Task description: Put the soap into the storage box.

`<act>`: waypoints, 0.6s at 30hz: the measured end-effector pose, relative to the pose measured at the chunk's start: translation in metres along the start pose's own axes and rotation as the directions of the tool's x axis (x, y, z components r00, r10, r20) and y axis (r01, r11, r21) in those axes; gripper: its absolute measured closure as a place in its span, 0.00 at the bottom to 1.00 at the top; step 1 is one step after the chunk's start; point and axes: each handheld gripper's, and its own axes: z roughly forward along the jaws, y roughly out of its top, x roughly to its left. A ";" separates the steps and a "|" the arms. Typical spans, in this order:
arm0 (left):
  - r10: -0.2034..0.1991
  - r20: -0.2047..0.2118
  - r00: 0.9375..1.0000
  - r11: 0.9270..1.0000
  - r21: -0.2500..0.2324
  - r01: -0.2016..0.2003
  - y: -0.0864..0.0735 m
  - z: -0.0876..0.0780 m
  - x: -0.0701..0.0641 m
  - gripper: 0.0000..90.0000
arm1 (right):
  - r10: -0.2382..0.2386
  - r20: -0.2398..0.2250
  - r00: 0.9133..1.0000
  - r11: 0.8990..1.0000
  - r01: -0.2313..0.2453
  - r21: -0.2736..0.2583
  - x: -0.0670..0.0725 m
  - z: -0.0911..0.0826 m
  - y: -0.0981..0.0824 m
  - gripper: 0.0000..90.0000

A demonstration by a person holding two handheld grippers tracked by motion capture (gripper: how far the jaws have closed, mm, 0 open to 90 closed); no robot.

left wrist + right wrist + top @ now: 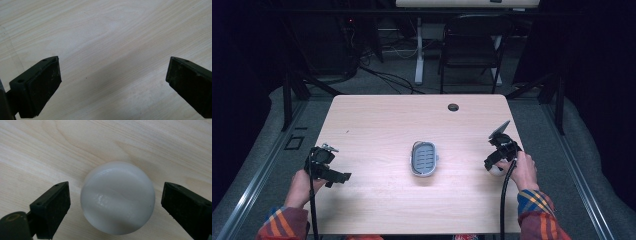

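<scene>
A white, rounded soap-like lump [117, 197] lies on the pale wooden table [377, 125] near its right edge. In the right gripper view it sits between the black jaws of my right gripper [115, 192], and a narrow gap shows on each side of it. In the high view my right gripper [493, 164] points down over the lump [495, 170]. A grey oval dish with a slotted floor [413, 160] sits at the table's middle. My left gripper [339, 177] rests at the left, with jaws wide open over bare wood [112, 75].
A round cable hole [453, 107] is set in the table's far side. Beyond the table stand a dark chair [472, 45] and a white desk leg [418, 50]. Cables trail from both grippers toward the table's near edge.
</scene>
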 end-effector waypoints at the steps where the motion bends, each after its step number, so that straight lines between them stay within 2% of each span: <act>1: 0.001 0.000 1.000 1.000 0.000 -0.001 0.000 0.000 0.000 0.00 | 0.007 0.004 1.000 1.000 -0.007 -0.007 0.000 0.001 0.000 0.12; 2: 0.001 0.001 1.000 1.000 0.000 -0.001 0.000 0.000 0.000 0.00 | 0.025 -0.004 1.000 0.999 -0.025 -0.028 0.001 0.003 -0.001 0.13; 4: -0.003 0.001 1.000 1.000 0.001 0.003 0.000 0.000 -0.001 0.00 | 0.022 -0.009 1.000 0.999 -0.023 -0.029 0.001 0.004 -0.001 0.16; 5: -0.002 0.000 1.000 1.000 0.001 0.002 0.000 0.000 -0.001 0.00 | 0.005 0.004 1.000 1.000 -0.005 0.004 0.002 0.003 0.000 0.16; 6: -0.002 0.000 1.000 1.000 0.001 0.002 0.000 0.000 -0.001 0.00 | 0.005 0.004 1.000 1.000 -0.005 0.004 0.002 0.003 0.000 0.16; 7: -0.003 0.000 1.000 1.000 0.001 0.003 0.000 0.000 -0.001 0.00 | 0.023 0.007 1.000 1.000 -0.023 -0.021 0.004 0.006 0.000 0.17; 11: -0.003 0.001 1.000 1.000 0.003 0.003 0.000 0.000 -0.001 0.00 | 0.002 0.021 1.000 1.000 -0.002 0.007 0.004 0.006 0.000 0.21; 13: -0.002 0.001 1.000 1.000 0.002 0.002 0.000 0.000 -0.001 0.00 | 0.005 0.023 1.000 1.000 -0.005 0.008 0.004 0.007 0.000 0.25; 18: -0.002 0.000 1.000 1.000 0.002 0.002 0.000 0.000 -0.001 0.00 | 0.006 0.030 1.000 1.000 -0.006 0.000 0.004 0.007 0.000 0.26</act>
